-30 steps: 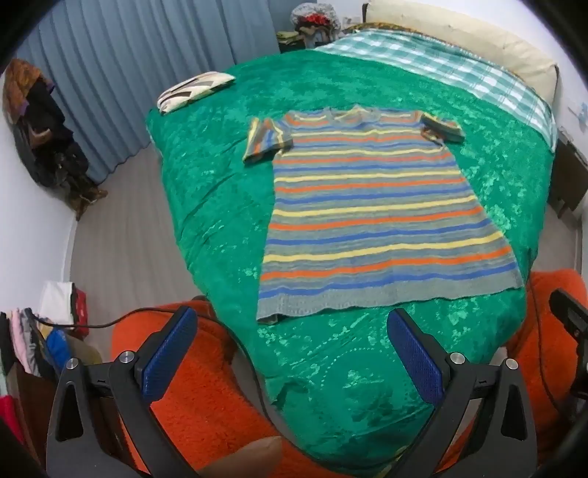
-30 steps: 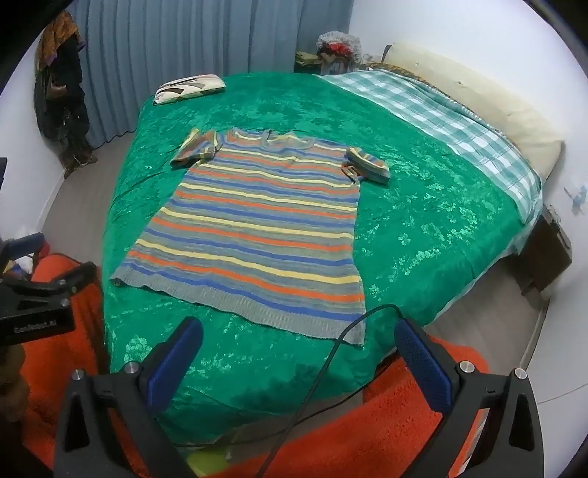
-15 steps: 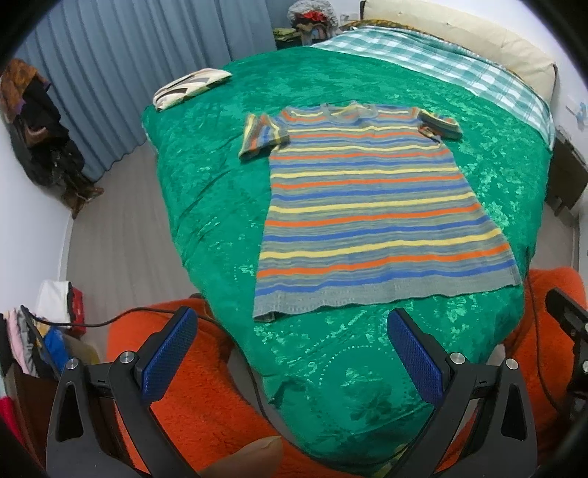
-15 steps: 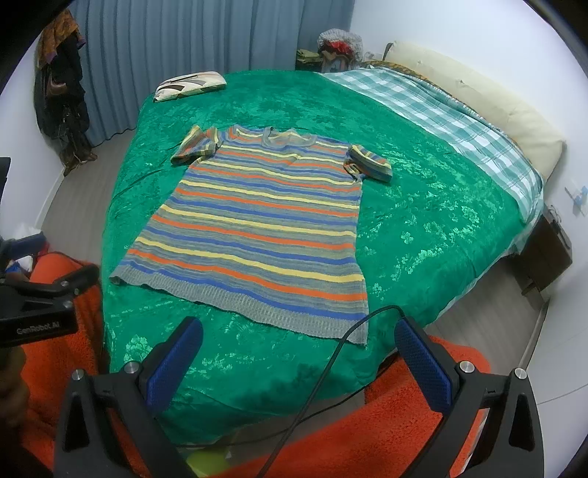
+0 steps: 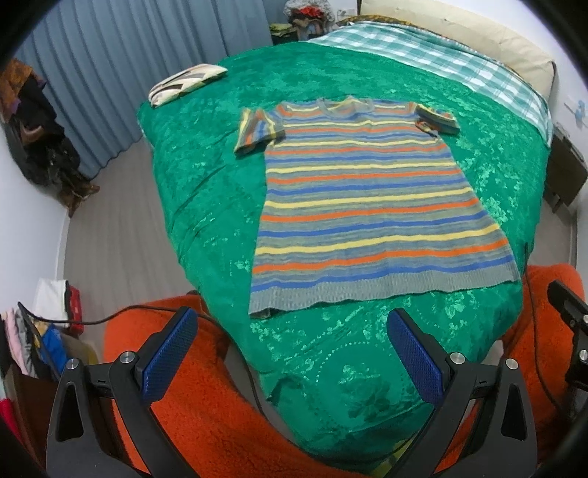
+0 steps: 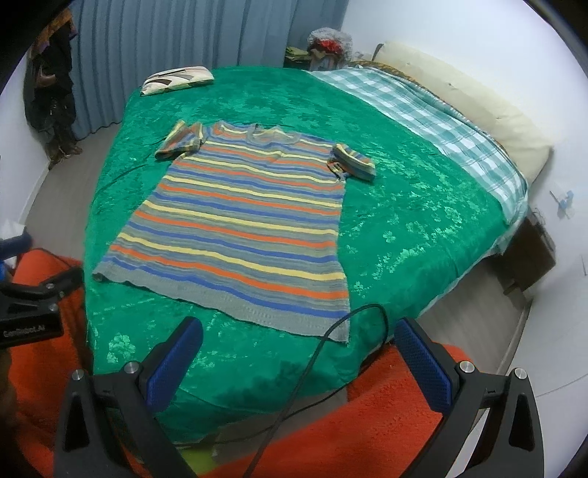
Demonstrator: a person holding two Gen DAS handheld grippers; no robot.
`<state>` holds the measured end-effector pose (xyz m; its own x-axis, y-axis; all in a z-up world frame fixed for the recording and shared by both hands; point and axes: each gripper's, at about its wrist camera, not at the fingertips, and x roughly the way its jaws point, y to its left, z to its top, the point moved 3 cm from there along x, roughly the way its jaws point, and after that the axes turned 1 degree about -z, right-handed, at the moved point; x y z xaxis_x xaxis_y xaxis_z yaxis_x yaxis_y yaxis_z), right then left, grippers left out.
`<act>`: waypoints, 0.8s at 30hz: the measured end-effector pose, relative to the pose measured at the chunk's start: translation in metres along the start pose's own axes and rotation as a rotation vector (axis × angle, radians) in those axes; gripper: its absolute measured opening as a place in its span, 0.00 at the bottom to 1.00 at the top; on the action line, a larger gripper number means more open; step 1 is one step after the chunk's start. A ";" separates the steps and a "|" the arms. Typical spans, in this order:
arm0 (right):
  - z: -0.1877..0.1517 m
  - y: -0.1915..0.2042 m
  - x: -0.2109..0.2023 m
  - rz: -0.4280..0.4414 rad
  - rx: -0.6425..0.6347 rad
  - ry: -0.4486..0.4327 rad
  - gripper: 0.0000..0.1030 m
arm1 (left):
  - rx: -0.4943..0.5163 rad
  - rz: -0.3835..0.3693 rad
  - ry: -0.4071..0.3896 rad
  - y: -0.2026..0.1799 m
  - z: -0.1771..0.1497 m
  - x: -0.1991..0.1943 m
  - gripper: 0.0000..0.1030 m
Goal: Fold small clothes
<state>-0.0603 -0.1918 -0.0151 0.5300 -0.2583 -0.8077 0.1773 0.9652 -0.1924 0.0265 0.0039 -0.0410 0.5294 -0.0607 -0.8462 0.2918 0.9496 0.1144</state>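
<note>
A: Left wrist view? 
B: Above the bed's near left corner, well back, facing the far headboard end.
A: Right wrist view? 
B: Near right corner, likewise. Both share the striped shirt (image 5: pixel 364 206) (image 6: pixel 242 228) and green bedspread (image 5: pixel 205 176) (image 6: pixel 411 220).

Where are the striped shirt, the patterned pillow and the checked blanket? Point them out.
striped shirt (image 5: pixel 371 206), left wrist view, middle of its front.
patterned pillow (image 6: pixel 178 79), right wrist view, middle of its top.
checked blanket (image 6: pixel 433 121), right wrist view, middle of the spread part.

A home bedroom: bed (image 6: pixel 422 220), pillow (image 6: pixel 459 95), curtains (image 6: pixel 183 33).
</note>
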 end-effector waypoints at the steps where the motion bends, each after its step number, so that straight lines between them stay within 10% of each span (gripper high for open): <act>1: 0.000 -0.001 0.001 0.000 0.002 0.004 1.00 | 0.003 0.001 -0.006 -0.001 0.001 0.000 1.00; 24: 0.070 -0.021 0.045 0.278 0.015 -0.094 1.00 | -0.115 -0.134 -0.096 0.017 0.027 -0.005 1.00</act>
<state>0.0180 -0.2270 -0.0086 0.6347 0.0122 -0.7726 0.0268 0.9989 0.0378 0.0505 0.0120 -0.0208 0.5670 -0.2132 -0.7957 0.2752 0.9594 -0.0609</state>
